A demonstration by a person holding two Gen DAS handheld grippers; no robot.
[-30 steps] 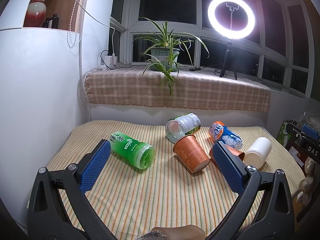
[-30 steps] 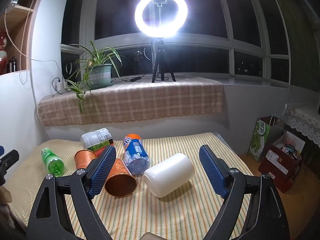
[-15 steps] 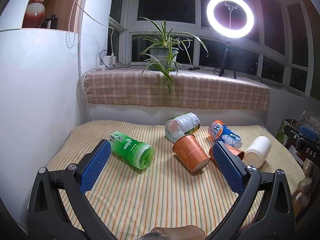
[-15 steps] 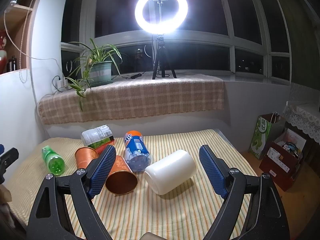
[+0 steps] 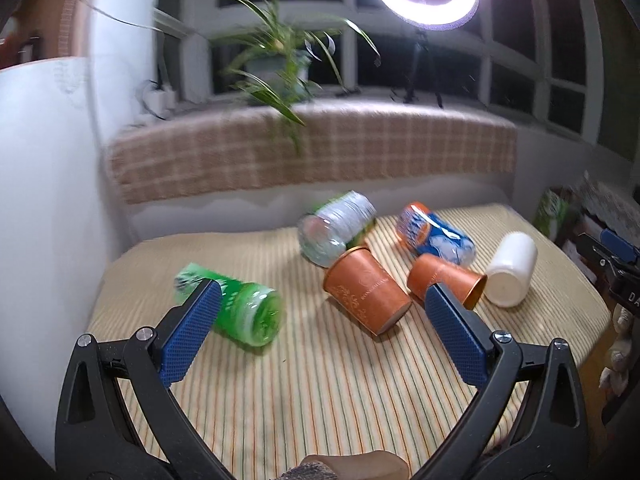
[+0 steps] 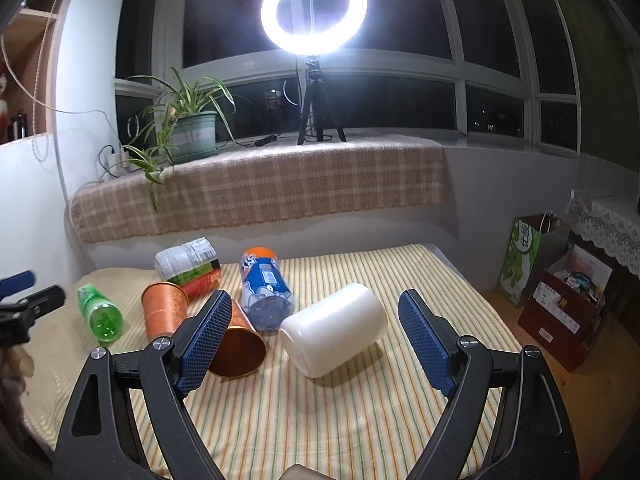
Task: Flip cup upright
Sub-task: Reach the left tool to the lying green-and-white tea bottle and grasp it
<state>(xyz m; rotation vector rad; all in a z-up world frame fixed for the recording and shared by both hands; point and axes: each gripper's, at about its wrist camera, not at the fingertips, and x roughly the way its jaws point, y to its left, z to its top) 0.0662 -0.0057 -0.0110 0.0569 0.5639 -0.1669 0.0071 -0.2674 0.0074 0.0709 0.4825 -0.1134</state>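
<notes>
Several cups lie on their sides on the striped table [image 5: 320, 392]. A white cup [image 6: 334, 330] lies straight ahead of my open, empty right gripper [image 6: 316, 316]; it also shows at the right of the left wrist view [image 5: 510, 268]. Two copper cups lie tipped over: one [image 5: 366, 290] ahead of my open, empty left gripper [image 5: 320, 312], the other [image 5: 446, 278] beside its right finger. In the right wrist view they show as one [image 6: 164, 310] further left and one [image 6: 238, 346] behind the left finger.
A green bottle [image 5: 240, 306], a clear bottle [image 5: 336, 228] and a blue-orange bottle [image 5: 434, 234] lie on the table too. A plaid-covered sill [image 6: 260, 184] with a plant [image 6: 188, 128] and ring light [image 6: 314, 10] runs behind. Bags and boxes [image 6: 560, 280] stand on the floor at right.
The left gripper has swung fast to the right and slightly forward, blurring its view; the copper cups now sit between its fingers. The right gripper has barely moved.
</notes>
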